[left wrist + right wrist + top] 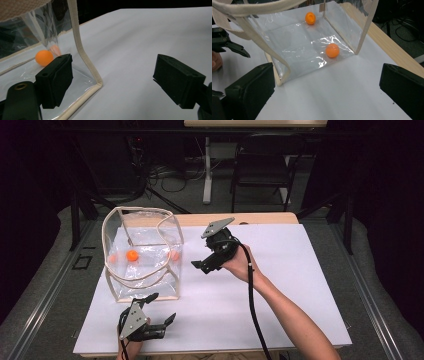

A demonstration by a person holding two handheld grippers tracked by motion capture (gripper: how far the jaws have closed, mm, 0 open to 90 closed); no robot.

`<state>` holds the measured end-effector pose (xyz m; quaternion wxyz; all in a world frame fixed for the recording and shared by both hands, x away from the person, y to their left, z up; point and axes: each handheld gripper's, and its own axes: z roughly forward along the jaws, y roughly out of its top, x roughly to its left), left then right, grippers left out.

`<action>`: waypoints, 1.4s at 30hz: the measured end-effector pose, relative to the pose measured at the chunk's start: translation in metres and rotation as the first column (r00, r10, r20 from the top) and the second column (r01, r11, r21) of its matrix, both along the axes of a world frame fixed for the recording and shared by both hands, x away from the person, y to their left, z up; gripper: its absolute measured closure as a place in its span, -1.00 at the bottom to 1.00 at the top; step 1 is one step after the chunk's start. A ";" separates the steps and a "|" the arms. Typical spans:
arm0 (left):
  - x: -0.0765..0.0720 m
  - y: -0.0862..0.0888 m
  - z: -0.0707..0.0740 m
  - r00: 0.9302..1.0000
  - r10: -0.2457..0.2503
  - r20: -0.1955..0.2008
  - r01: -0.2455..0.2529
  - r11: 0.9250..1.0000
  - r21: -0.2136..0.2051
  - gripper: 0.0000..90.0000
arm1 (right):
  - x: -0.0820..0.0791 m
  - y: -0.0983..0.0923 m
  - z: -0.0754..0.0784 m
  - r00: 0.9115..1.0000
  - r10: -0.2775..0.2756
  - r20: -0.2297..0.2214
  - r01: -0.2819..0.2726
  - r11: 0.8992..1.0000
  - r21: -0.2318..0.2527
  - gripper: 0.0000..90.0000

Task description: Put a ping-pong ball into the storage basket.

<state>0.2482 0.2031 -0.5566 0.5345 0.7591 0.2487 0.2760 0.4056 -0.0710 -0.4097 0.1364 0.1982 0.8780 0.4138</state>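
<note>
While the white bench [280,285] carries it, a clear plastic bag with cream trim [142,252] stands at its ten o'clock, two orange balls [132,255] inside. Right gripper [212,261] hovers at the bag's three o'clock, left gripper [159,309] at its six, both jaws wide and empty.

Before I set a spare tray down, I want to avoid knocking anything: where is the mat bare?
The white mat is bare from the right gripper to its right edge, and along the front beside the left gripper. The left rear is crowded by the clear bag holding an orange ball.
</note>
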 end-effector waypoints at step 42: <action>0.000 -0.001 0.000 1.000 -0.002 0.002 0.002 1.000 0.002 -0.65 | -0.041 -0.041 -0.035 1.000 0.008 0.003 -0.008 1.000 0.003 -1.00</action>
